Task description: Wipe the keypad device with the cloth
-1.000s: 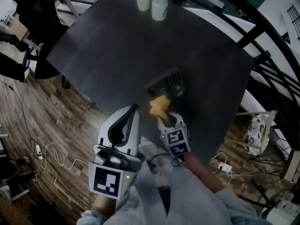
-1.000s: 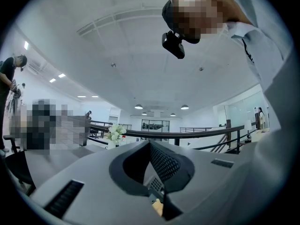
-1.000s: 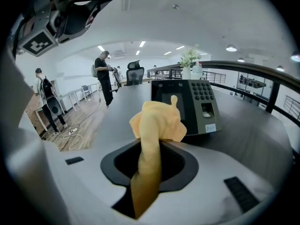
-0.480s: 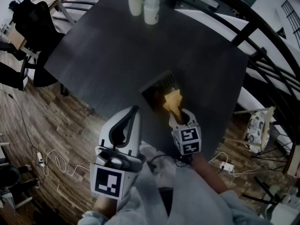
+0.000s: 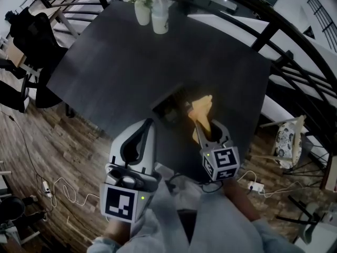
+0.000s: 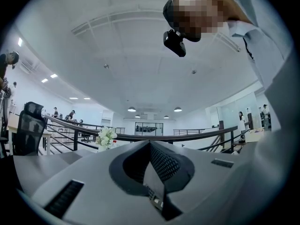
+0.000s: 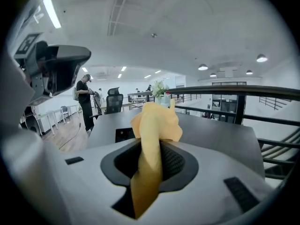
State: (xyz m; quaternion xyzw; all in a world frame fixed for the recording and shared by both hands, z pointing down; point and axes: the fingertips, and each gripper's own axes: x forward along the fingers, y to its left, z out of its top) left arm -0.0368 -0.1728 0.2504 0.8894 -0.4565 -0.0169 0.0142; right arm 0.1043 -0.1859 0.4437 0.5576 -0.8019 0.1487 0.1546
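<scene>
The dark keypad device [image 5: 169, 108] lies on the black table [image 5: 131, 62] near its front edge; in the right gripper view the keypad device [image 7: 125, 134] sits low to the left. My right gripper [image 5: 204, 124] is shut on a yellow cloth [image 5: 202, 109], whose bunched end stands out past the jaws at the device's right side. The cloth [image 7: 153, 125] fills the middle of the right gripper view, pinched in the right gripper [image 7: 154, 161]. My left gripper [image 5: 143, 137] hangs off the table's front edge, shut and empty, and in its own view the left gripper [image 6: 151, 162] points toward the ceiling.
A white vase of flowers [image 5: 141, 9] and a pale bottle [image 5: 160, 20] stand at the table's far edge. Black railings [image 5: 274, 51] run along the right. An office chair [image 5: 31, 25] stands at the left, and cables [image 5: 58, 186] lie on the wooden floor.
My right gripper has carried the cloth rightward across the keypad device to its right side. The left gripper has stayed where it was.
</scene>
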